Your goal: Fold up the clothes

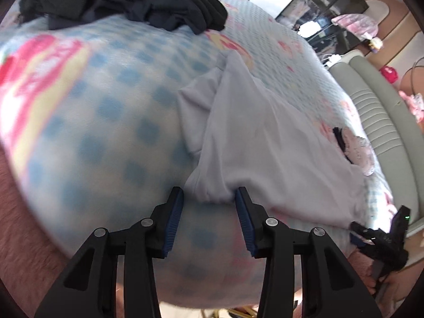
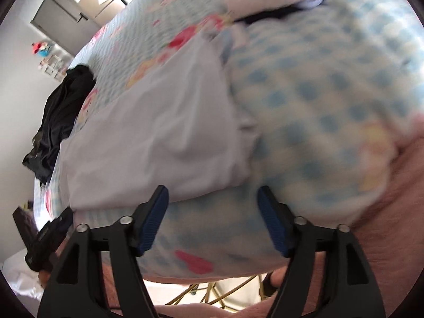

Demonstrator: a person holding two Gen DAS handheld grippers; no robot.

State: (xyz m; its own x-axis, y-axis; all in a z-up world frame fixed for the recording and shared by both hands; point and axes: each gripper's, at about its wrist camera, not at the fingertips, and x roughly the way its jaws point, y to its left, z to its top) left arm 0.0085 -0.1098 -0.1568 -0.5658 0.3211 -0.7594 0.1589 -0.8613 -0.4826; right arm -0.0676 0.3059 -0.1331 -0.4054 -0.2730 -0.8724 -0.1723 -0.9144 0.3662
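White garment [image 1: 265, 143] — hem between open left hand-held gripper [image 1: 209, 198] fingers.

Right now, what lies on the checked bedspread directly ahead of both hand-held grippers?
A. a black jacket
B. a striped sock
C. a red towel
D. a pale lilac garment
D: the pale lilac garment lies just past the open left hand-held gripper and right hand-held gripper.

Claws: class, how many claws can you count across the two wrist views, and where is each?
2. The left claw is open at the near edge of the white garment; the right claw is open at that garment's other near corner. None seem hidden.
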